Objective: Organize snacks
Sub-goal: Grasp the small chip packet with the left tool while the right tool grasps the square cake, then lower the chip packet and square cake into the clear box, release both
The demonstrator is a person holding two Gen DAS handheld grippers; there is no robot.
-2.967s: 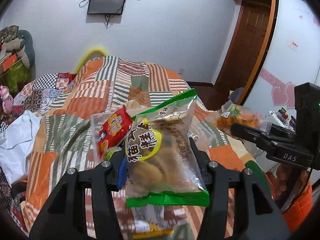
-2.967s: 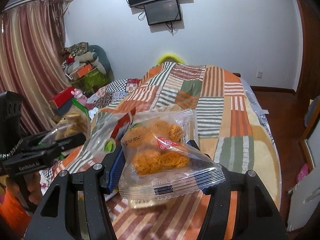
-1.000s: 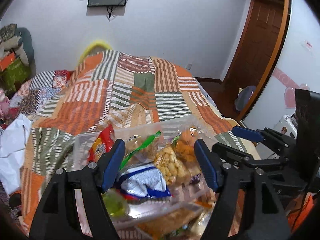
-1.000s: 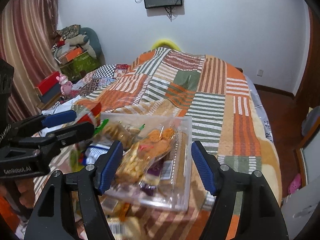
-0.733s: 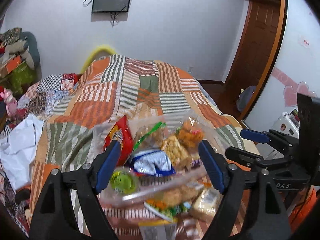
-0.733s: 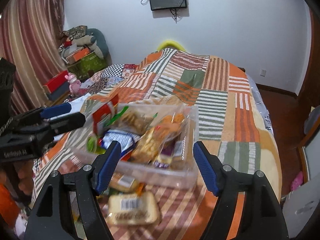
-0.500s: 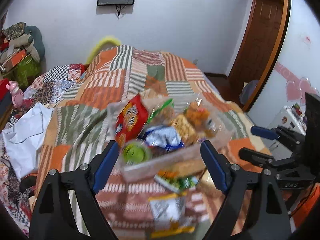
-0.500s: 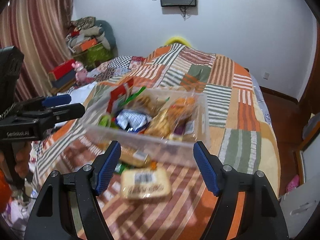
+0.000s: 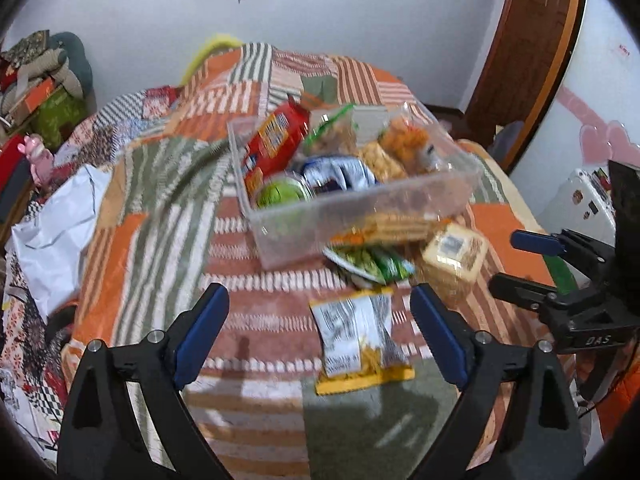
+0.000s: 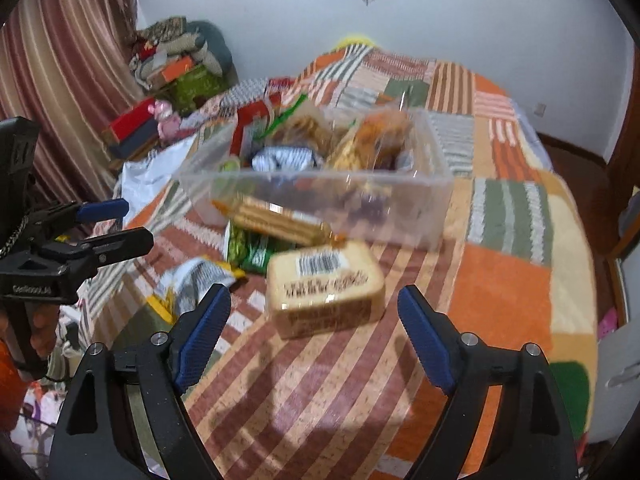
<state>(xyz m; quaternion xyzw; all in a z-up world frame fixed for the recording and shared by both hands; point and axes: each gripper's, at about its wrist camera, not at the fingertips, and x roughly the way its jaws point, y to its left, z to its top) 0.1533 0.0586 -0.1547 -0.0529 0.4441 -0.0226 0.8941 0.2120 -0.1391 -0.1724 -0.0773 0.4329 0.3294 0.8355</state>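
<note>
Snack packets gone from both tongs (image 9: 320, 320).

I'm looking at a clear plastic bin (image 9: 360, 216) sitting on the bed, packed with snack bags. Just before it are lying a green packet (image 9: 372, 262), a yellow-edged bag (image 9: 358, 344) and a tan barcoded pack (image 10: 326, 286).

Bed with patchwork striped blanket (image 9: 168, 184) carrying:
- clear plastic bin (image 9: 400, 204), filled with snack packets
- tan barcoded packet (image 10: 324, 288), just in front of it
- green packet (image 9: 372, 260)
- yellow-edged packet (image 9: 356, 340)
- white sheet (image 9: 56, 224) at the edge
</note>
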